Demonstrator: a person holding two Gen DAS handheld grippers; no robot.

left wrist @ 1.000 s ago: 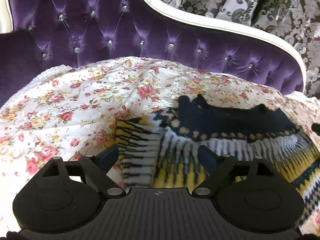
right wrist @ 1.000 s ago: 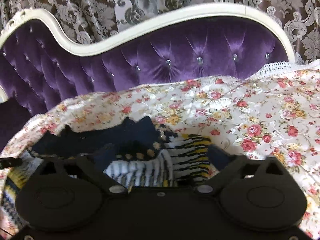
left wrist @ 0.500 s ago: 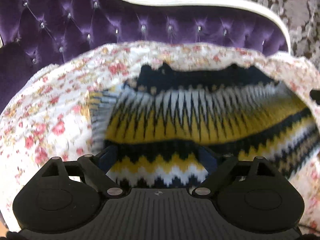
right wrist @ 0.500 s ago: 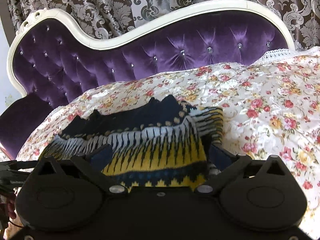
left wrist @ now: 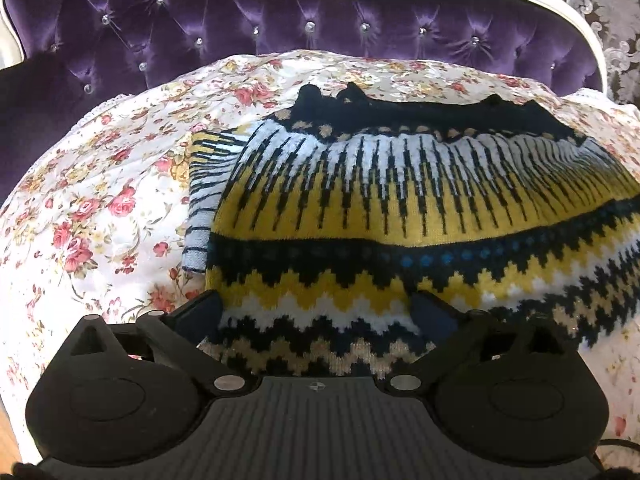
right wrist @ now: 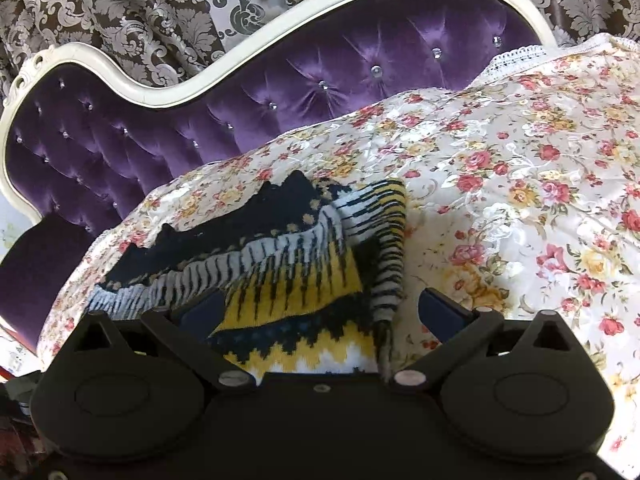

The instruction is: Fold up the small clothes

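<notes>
Sweater (left wrist: 400, 208), knitted in yellow, white and black, is lying folded on the flowered bedspread (left wrist: 88, 208) before the purple headboard (left wrist: 280, 12), its near edge sitting between both released claws, the left claw (left wrist: 316, 312) having just been opening, the right claw (right wrist: 320, 308) spread wide.

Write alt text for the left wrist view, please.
A knitted sweater in yellow, black and white lies folded on a floral bedspread, before a purple tufted headboard. The open left gripper sits over its near edge.
</notes>
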